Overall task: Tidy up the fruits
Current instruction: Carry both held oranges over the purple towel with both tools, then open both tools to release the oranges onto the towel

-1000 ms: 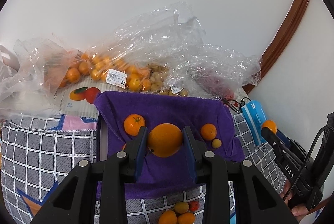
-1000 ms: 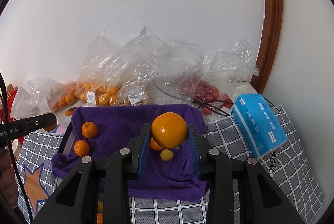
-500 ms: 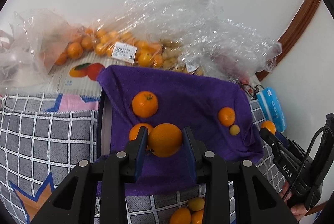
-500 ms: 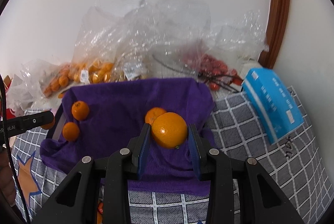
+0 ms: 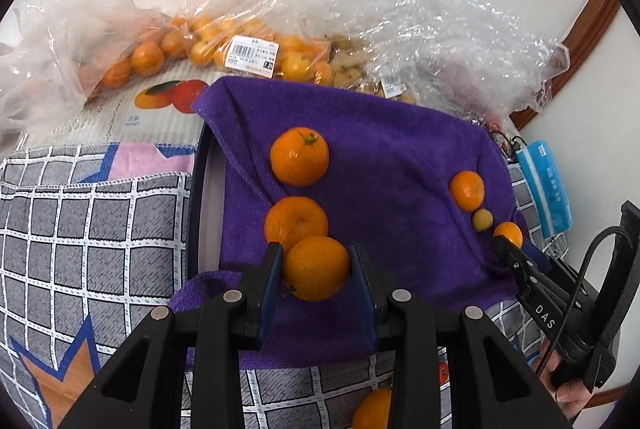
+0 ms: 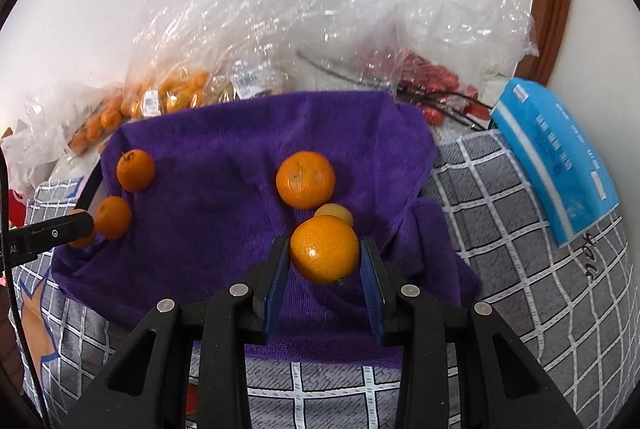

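Note:
A purple towel (image 5: 392,157) (image 6: 224,157) lies over a dark-rimmed tray (image 5: 195,213). My left gripper (image 5: 316,271) is shut on an orange (image 5: 316,267) just above the towel's near left part, beside two oranges (image 5: 298,157) (image 5: 294,221) lying there. My right gripper (image 6: 325,253) is shut on another orange (image 6: 324,248), low over the towel's right part, right in front of a resting orange (image 6: 306,179) and a small yellow fruit (image 6: 334,211). In the left wrist view the right gripper's tip (image 5: 510,243) shows with its orange (image 5: 509,232). The left gripper's tip (image 6: 56,233) shows at the left edge of the right wrist view.
Clear plastic bags (image 5: 360,13) of small oranges (image 5: 148,57), pale fruit and red fruit (image 6: 432,77) lie along the white wall behind the towel. A blue tissue pack (image 6: 556,153) sits at the right on the grey checked cloth (image 6: 520,229). Loose fruit (image 5: 374,409) lies near the front edge.
Both grippers have sunk toward the purple towel with their oranges still held. The fruits on the towel now look larger and nearer.

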A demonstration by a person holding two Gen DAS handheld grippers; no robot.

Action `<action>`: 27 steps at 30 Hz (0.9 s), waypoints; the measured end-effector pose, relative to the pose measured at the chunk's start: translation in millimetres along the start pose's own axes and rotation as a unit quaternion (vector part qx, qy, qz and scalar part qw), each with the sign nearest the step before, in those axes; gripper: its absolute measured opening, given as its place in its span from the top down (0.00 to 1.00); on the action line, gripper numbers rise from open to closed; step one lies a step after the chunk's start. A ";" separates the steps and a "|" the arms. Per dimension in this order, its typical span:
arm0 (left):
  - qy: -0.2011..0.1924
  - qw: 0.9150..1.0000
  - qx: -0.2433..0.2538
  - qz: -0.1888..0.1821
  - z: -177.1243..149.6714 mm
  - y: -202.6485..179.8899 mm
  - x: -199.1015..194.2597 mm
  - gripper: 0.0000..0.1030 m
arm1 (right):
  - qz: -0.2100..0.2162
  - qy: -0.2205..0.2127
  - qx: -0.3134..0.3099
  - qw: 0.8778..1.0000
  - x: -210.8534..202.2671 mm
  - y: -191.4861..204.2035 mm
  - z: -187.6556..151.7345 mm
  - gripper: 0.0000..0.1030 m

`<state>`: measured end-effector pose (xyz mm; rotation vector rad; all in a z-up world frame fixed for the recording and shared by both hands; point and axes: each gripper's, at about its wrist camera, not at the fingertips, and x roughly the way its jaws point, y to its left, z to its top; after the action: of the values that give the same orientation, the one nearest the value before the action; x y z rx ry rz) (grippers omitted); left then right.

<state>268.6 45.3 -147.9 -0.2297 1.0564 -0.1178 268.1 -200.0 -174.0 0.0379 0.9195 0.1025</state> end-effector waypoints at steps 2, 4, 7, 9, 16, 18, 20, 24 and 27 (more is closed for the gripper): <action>0.004 1.000 0.002 0.002 -0.8 0.2 3.2 0.69 | 0.000 0.004 -0.002 1.000 3.6 0.9 -1.1 0.66; 0.007 1.000 0.002 0.004 -1.0 0.2 6.3 0.69 | 0.001 0.007 -0.002 1.000 5.8 1.1 -1.8 0.66; 0.013 1.000 0.004 0.008 -1.5 0.1 10.1 0.69 | 0.000 0.012 -0.004 1.000 8.9 1.4 -2.2 0.66; 0.015 1.000 0.004 0.007 -1.8 0.2 11.7 0.69 | 0.000 0.015 -0.004 1.000 11.3 1.5 -2.4 0.66; 0.021 1.000 0.006 0.008 -2.4 -2.0 14.6 0.69 | -0.001 0.022 -0.007 1.000 17.2 2.8 -3.1 0.66; 0.024 1.000 0.006 0.009 -2.9 -2.3 16.1 0.69 | -0.001 0.022 -0.008 1.000 17.2 2.6 -3.0 0.66; 0.027 1.000 0.006 0.011 -4.1 -1.7 17.2 0.69 | -0.001 0.022 -0.008 1.000 17.4 2.9 -3.0 0.66; 0.032 0.999 0.003 0.013 -5.8 0.4 19.2 0.69 | 0.000 0.022 -0.009 1.000 16.6 3.0 -3.7 0.66; 0.034 0.999 0.000 0.015 -6.5 1.7 20.4 0.69 | 0.000 0.021 -0.011 1.000 16.4 2.9 -4.0 0.66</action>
<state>272.8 41.9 -168.7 -0.2115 1.1271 -0.0983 274.6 -195.5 -189.2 0.0152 0.9601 0.1144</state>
